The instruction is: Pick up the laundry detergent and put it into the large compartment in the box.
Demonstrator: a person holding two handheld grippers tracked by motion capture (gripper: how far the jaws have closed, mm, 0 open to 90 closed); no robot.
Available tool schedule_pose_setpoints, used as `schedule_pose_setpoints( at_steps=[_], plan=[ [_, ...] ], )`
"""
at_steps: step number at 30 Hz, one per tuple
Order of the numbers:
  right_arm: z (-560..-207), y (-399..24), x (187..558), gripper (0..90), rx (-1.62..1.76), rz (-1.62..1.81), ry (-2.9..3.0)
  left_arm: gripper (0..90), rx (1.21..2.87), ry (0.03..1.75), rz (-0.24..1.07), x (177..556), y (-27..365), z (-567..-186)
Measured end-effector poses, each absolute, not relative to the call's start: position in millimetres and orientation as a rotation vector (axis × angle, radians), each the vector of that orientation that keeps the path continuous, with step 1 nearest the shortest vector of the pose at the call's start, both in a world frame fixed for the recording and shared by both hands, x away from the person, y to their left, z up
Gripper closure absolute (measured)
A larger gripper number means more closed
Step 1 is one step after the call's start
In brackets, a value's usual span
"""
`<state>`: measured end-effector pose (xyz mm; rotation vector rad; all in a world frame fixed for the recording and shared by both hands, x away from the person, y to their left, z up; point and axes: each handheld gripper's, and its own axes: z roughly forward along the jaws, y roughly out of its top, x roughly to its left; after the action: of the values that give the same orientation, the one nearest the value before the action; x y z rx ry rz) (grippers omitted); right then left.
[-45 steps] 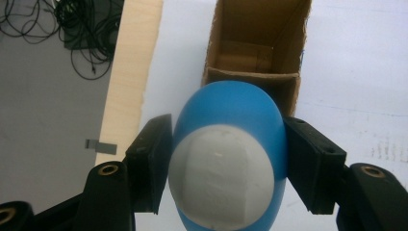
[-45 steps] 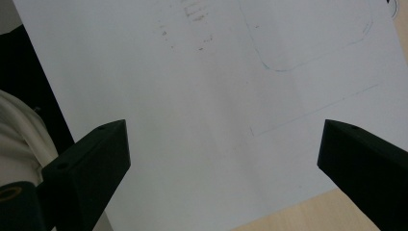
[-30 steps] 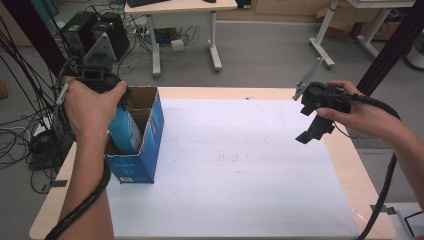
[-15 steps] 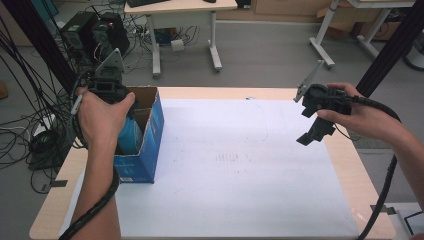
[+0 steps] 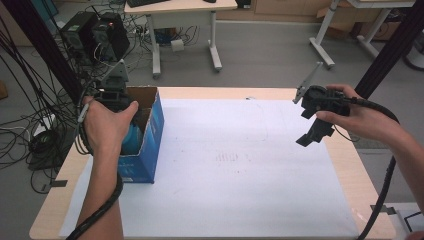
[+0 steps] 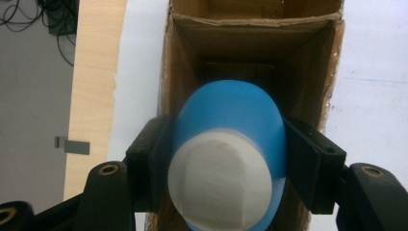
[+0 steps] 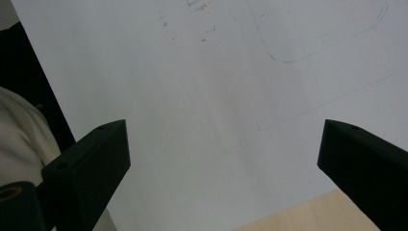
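Inside the open cardboard box (image 6: 250,53), at table's (image 5: 350,165) left edge: blue bottle (image 6: 231,125), white cap (image 6: 219,180). Left gripper (image 6: 226,163) fingers clamp its sides; probably light, smooth, slippery plastic. Right gripper (image 7: 226,159) fingers wide apart, empty, over white paper (image 7: 192,96).

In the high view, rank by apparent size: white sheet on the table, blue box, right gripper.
1. White sheet, by far the largest, covering most of the table.
2. Blue box, partly hidden by the left hand.
3. Right gripper, smallest, though held above the table and so nearer the camera.
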<state>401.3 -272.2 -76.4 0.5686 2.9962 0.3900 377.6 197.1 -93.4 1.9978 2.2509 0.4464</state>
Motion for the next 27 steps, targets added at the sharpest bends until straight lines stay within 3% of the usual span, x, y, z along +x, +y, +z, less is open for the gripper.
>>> schedule_pose_setpoints(
  at_steps=[27],
  plan=[
    [-82,-263,405,4.5,0.574,0.365,3.008,38.8,2.027,2.237,0.42,382,204,-119]
  ],
)
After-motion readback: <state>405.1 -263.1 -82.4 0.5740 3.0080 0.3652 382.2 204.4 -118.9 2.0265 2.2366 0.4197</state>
